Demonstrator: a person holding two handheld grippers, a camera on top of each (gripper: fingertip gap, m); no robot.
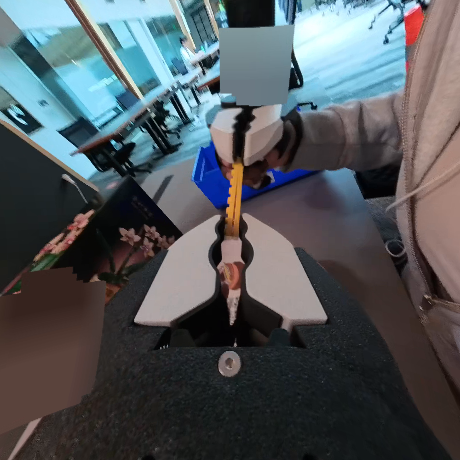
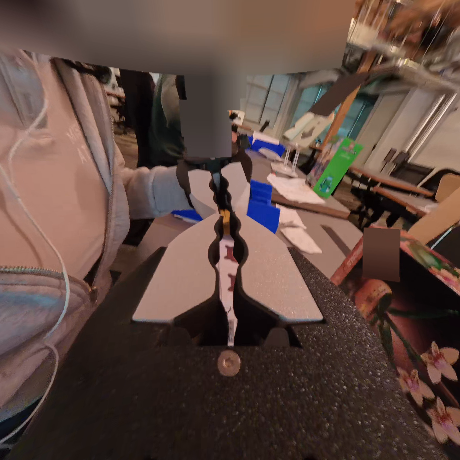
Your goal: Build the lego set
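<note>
Progress: early, by my judgement. No built model shows in either view; both tools share one long, thin item held in the air between them.
Held item: a yellow toothed strip (image 1: 234, 196) with pale material at its near end, which may be a bag of parts. I cannot tell what it is for certain.
Where it is: above the grey bench (image 1: 311, 211), clear of it, spanning from one tool to the other.
Left tool (image 1: 232, 239): its pale fingers (image 1: 189, 271) are closed, pinching the near end of the strip.
Right tool (image 2: 225, 231): also closed, clamping the far end of the same item. In the left wrist view it faces back from beyond the strip, with a gloved hand (image 1: 281, 146) wrapped round it.
Pose: the two tools point at each other almost tip to tip, the person's beige sleeve (image 1: 348, 134) reaching in from the right.
Nearby: a blue bin (image 1: 211, 179) sits on the bench behind the strip, and a dark flower-printed box (image 1: 119, 239) stands to the left.
Left to do: nearly everything, it seems: getting pieces out, sorting and joining them.
</note>
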